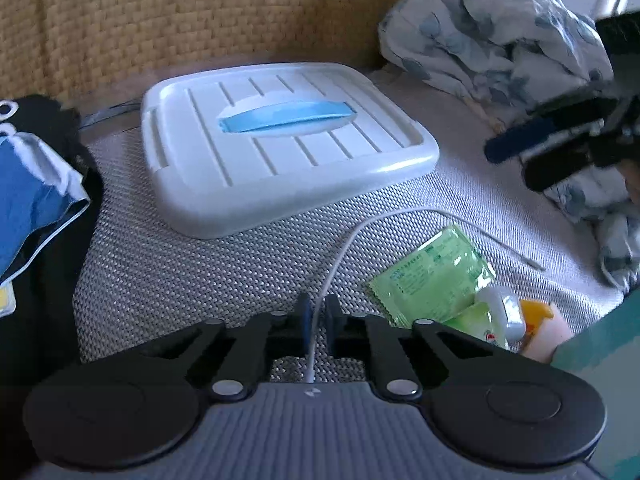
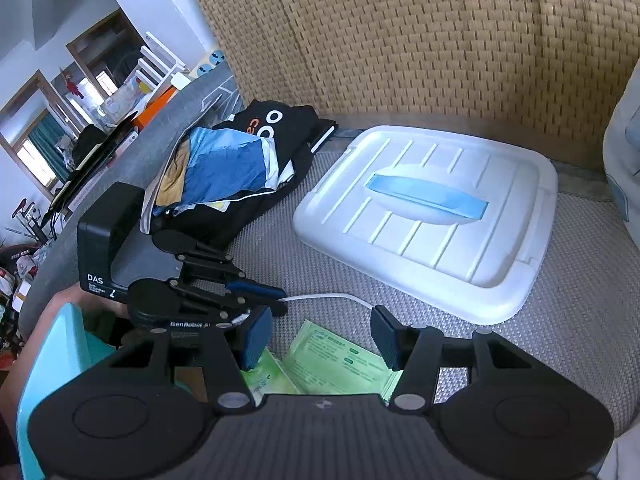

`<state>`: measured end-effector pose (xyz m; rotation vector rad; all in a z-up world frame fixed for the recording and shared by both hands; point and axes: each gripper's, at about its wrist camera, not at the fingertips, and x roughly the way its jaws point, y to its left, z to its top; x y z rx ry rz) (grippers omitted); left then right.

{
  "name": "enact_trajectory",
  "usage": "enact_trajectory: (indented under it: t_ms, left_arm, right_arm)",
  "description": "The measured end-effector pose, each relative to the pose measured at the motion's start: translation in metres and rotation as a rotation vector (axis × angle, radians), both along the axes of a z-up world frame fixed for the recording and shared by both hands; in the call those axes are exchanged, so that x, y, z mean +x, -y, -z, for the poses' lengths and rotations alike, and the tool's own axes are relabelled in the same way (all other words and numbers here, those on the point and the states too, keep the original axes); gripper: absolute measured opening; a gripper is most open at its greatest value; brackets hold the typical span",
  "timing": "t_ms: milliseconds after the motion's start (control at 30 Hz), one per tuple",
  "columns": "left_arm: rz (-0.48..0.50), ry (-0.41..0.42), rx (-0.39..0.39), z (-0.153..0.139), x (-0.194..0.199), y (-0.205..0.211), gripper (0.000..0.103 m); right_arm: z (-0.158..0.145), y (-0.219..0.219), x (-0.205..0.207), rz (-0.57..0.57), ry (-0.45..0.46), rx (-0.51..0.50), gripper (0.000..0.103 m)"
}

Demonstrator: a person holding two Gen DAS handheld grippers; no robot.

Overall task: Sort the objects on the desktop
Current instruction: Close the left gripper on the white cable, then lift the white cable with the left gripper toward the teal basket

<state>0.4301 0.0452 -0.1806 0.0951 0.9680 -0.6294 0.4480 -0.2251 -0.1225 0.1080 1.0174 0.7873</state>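
The left hand-held gripper [image 1: 316, 322] was pinched on the thin, limp white cable [image 1: 340, 248], while the right hand-held gripper [image 2: 320, 334] stood wide over the light, crinkly green packet [image 2: 340, 364], best gripped at an edge.

The left gripper [image 2: 256, 300] housing reads "DAS"; its arm reads "GenRobot". Print on the green packet [image 2: 340, 364] is illegible.

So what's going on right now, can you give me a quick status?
Left claw shut on white cable. Right claw open above green packet. White lid lies just beyond.
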Motion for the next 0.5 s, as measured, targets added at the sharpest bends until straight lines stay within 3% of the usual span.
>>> enact_trajectory:
  t_ms: [233,500]
  left_arm:
    - [-0.017,0.004,-0.079,-0.006,0.000,-0.002,0.004]
    - [-0.061,0.041,-0.112,-0.028,-0.004,-0.015,0.004]
  right_arm:
    - [0.001,0.004,0.000,0.011,0.001,-0.008,0.059]
    - [-0.002,0.005,-0.001,0.012,0.011,-0.010,0.059]
